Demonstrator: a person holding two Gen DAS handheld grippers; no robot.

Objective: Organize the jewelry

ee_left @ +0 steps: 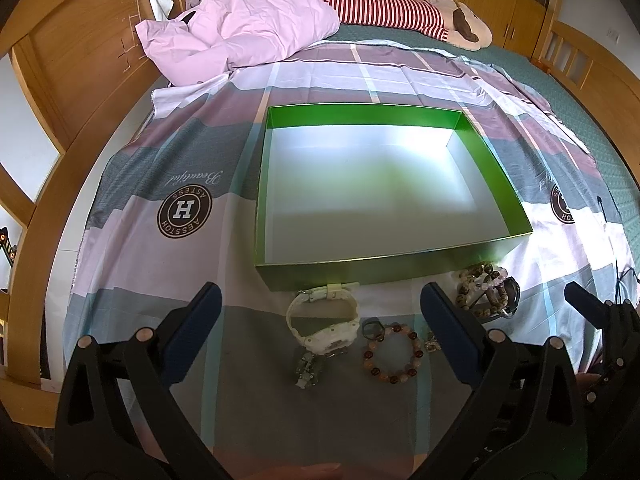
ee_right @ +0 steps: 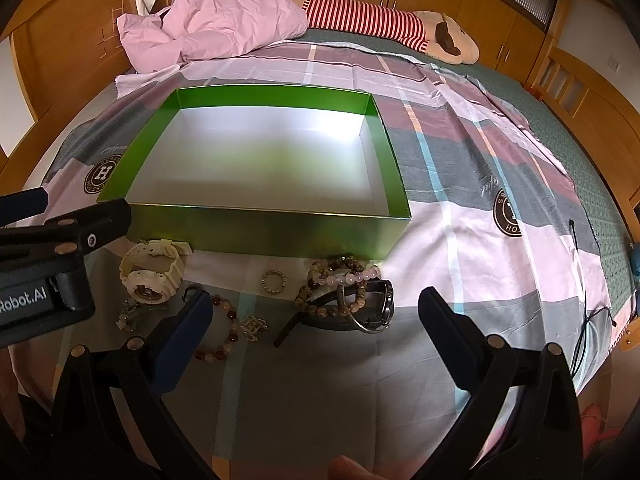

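Note:
An empty green box with a white floor lies on the bed. In front of it lie a white watch, an amber bead bracelet, a brown bead bracelet, a black watch, a small ring and small charms. My left gripper is open above the white watch. My right gripper is open above the bracelets. Neither holds anything.
A patterned sheet covers the bed. A pink duvet and a striped plush toy lie at the far end. Wooden bed frame runs at the left; a black cord lies right.

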